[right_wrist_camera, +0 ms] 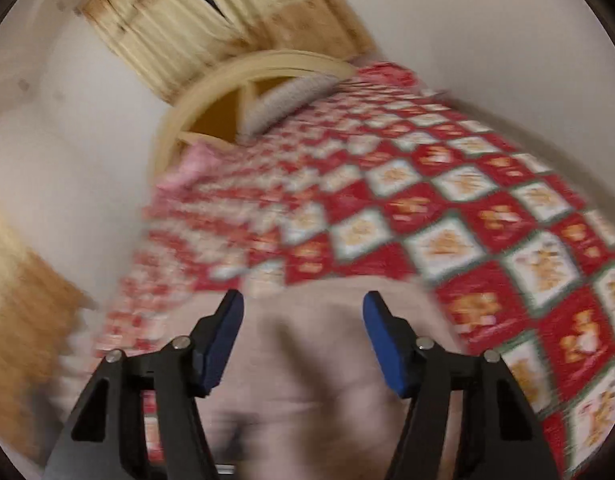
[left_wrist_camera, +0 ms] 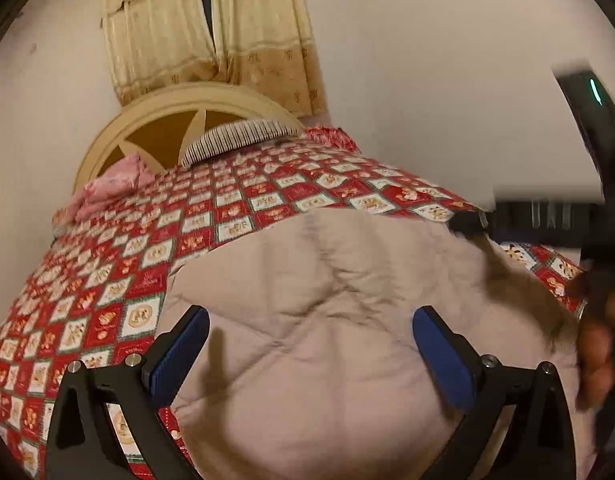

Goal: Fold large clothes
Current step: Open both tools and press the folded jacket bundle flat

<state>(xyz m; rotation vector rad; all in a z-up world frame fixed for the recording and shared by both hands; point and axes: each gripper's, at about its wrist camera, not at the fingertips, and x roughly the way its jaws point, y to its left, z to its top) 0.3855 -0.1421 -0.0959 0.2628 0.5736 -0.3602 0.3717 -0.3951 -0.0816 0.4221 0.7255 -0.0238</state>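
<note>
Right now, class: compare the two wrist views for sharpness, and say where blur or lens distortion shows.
Left wrist view: mostly sharp, the beige quilted garment crisp; only the black gripper at its right edge smears. Right wrist view: motion blur throughout, streaking the red-and-white checked bedspread. Both views: fisheye bending, dark corners.

the big quilted padded garment (left_wrist_camera: 339,320) near the camera is pale beige, stitched in a diamond pattern. under it the bed's checked cotton cover (left_wrist_camera: 119,264) alternates red and white squares with orange motifs and green edging. at the far end stand a cream arched wooden headboard (left_wrist_camera: 147,120) with mustard panels, a black-and-white striped pillow (left_wrist_camera: 235,136) and a crumpled pink cloth (left_wrist_camera: 107,188). the long patterned curtains (left_wrist_camera: 211,32) are pale gold. both tools' jaws carry blue pads (right_wrist_camera: 223,340) on black arms.
</note>
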